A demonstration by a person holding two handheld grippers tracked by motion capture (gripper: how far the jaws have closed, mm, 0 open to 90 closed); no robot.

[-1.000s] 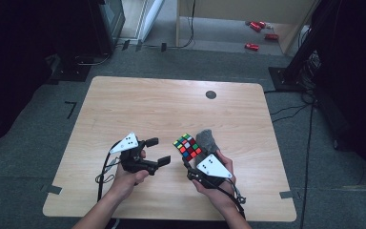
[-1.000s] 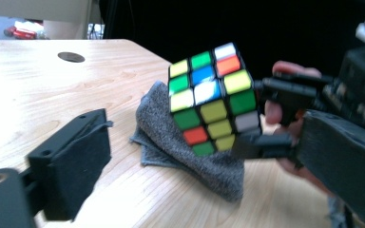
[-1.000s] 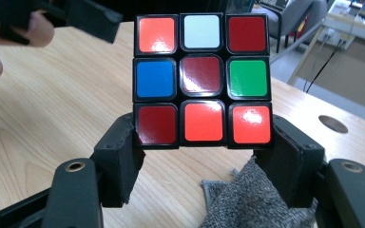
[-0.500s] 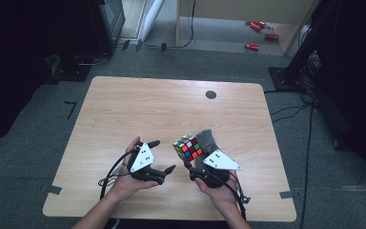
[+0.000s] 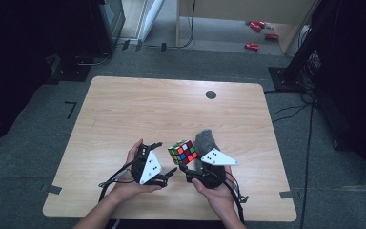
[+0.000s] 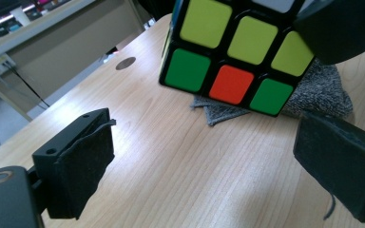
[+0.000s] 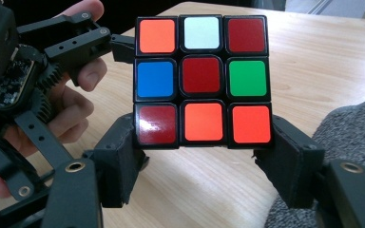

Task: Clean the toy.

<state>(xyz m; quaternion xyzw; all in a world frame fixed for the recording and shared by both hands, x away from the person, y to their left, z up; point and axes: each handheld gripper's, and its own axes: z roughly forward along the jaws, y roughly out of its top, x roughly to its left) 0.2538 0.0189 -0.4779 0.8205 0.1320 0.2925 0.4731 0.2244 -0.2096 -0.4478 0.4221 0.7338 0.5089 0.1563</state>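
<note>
Cube (image 7: 203, 79) sitting clamped in right gripper (image 7: 204, 156); left gripper (image 5: 164, 160), moved in beside it, jaws just narrowing, nothing between them; twist likely coming.

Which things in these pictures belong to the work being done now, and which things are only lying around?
Part of the job:
- multicoloured plastic puzzle cube, clamped by the right hand-held gripper
- left hand-held gripper, jaws open beside the cube and just closing slightly, nothing between them

Just lying about:
- crumpled grey knitted cloth on the light wooden table
- red objects on the floor beyond
</note>
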